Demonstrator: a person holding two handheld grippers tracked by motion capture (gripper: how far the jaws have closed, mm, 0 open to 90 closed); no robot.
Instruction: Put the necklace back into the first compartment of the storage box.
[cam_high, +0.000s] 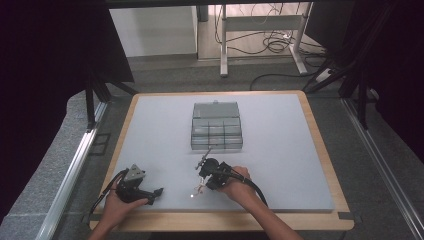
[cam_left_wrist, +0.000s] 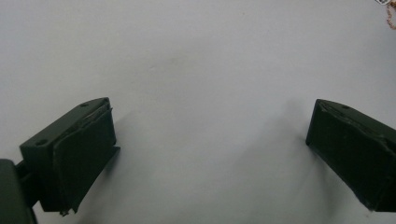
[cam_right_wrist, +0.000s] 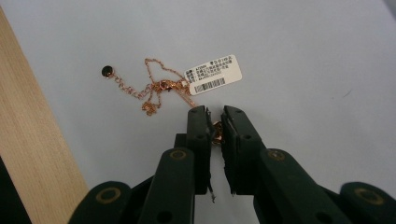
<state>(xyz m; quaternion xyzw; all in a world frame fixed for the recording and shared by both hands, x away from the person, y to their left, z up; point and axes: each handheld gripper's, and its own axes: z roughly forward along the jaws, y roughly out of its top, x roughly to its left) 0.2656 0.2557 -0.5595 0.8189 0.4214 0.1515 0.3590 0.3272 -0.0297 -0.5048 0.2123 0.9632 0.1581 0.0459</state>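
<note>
A thin rose-gold chain (cam_right_wrist: 154, 88) lies bunched on the grey mat, with a white barcode tag (cam_right_wrist: 214, 74) and a small dark round end piece (cam_right_wrist: 107, 71). My right gripper (cam_right_wrist: 215, 114) is shut on part of this chain, and a gold bit shows between its jaws. From above, the right gripper (cam_high: 206, 184) sits near the mat's front with the chain (cam_high: 197, 190) at its tip. My left gripper (cam_high: 156, 192) rests at the front left, open. Between its fingers (cam_left_wrist: 88, 140) there is nothing but bare mat.
A clear plastic compartment box (cam_high: 216, 131) stands at the middle of the mat (cam_high: 280, 150), its lid folded back behind it. The wooden table edge (cam_right_wrist: 32, 154) runs close beside the chain. Floor, cables and a desk frame lie beyond the table.
</note>
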